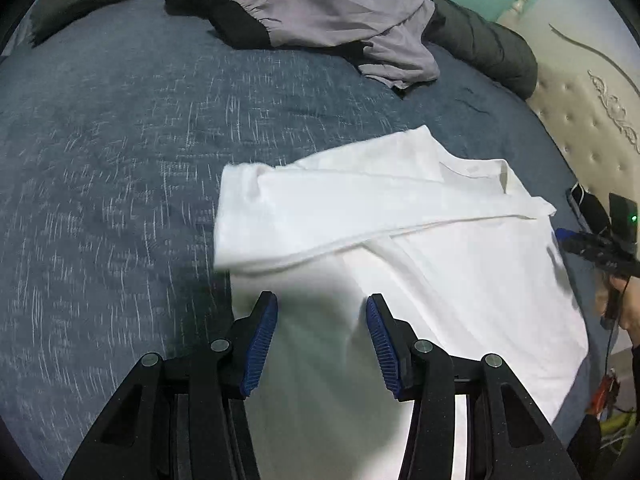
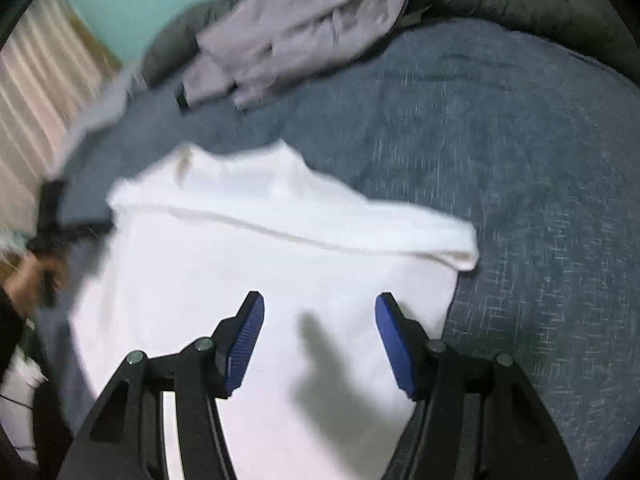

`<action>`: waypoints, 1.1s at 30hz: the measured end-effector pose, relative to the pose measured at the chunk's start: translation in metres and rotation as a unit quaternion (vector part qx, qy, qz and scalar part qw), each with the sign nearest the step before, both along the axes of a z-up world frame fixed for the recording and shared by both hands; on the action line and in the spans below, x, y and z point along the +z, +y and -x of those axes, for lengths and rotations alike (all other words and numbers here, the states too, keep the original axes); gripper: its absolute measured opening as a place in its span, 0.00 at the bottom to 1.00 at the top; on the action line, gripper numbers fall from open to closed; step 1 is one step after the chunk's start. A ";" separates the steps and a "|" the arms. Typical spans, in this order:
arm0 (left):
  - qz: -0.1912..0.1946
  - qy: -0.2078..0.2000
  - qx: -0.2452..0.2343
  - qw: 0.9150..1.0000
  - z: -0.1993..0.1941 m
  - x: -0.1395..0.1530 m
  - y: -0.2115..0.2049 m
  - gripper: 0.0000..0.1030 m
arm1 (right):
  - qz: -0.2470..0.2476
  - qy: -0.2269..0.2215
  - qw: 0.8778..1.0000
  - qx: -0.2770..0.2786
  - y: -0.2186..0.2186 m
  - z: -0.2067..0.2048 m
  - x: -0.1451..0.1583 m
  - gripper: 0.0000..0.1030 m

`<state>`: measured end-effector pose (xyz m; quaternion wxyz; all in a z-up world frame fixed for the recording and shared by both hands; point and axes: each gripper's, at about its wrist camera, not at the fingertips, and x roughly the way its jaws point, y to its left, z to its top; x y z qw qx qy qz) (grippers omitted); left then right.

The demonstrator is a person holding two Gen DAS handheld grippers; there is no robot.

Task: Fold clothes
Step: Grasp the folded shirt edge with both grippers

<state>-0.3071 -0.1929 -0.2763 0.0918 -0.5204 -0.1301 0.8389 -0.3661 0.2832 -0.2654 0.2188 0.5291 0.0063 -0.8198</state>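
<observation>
White shirt (image 1: pixel 420 248) lies flat on the blue bedspread (image 1: pixel 120 160), partly folded: one sleeve is laid across the body from about 9 o'clock to 3 o'clock in the left wrist view, collar up near 1 o'clock.

Left tool (image 1: pixel 322 320) points down over the shirt's lower part, jaws apart at a medium gap, nothing between the blue pads (image 1: pixel 260 344); only white cloth shows below them, and contact with the cloth cannot be told. The shirt's left edge runs just at 9 o'clock of the tool; the folded sleeve sits at 12 o'clock, near it.

Right tool (image 2: pixel 320 320) also hangs over the shirt body, jaws parted a bit wider, empty, with its shadow on the cloth between the pads (image 2: pixel 394 344). This view is motion-blurred. The folded sleeve band crosses at 12 o'clock, its cuff end toward 2 o'clock, and the shirt's edge lies at 3 o'clock just past the right pad.

In the left wrist view the right tool shows at 3 o'clock beside the shirt's edge, a hand (image 1: pixel 628 304) gripping it. In the right wrist view a hand (image 2: pixel 36 280) shows at 9 o'clock, blurred.

Grey garment (image 1: pixel 340 12) is heaped at 12 o'clock, well apart from the shirt, on a dark padded coat (image 1: pixel 488 44). Tufted headboard (image 1: pixel 592 132) at 2 o'clock.
</observation>
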 end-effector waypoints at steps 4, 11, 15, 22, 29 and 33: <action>0.016 0.003 0.001 1.000 0.020 0.002 -0.009 0.49 | -0.061 -0.004 0.998 -0.007 -0.004 0.018 -0.022 0.54; 0.035 0.020 0.006 0.999 0.069 0.009 -0.018 0.49 | -0.101 0.026 0.994 -0.032 0.001 0.064 -0.020 0.54; 0.033 0.040 0.045 0.998 0.094 0.013 -0.032 0.49 | -0.100 0.062 0.991 -0.068 0.012 0.086 -0.006 0.53; 0.014 0.046 0.076 0.996 0.102 0.006 -0.051 0.49 | -0.026 0.086 0.989 -0.120 0.055 0.084 0.009 0.53; -0.021 0.057 0.080 0.995 0.098 -0.004 -0.053 0.54 | 0.017 0.052 0.989 -0.137 0.060 0.084 -0.015 0.53; -0.013 0.067 0.047 0.997 0.097 -0.003 -0.043 0.17 | 0.024 0.057 0.990 -0.125 0.051 0.089 -0.015 0.53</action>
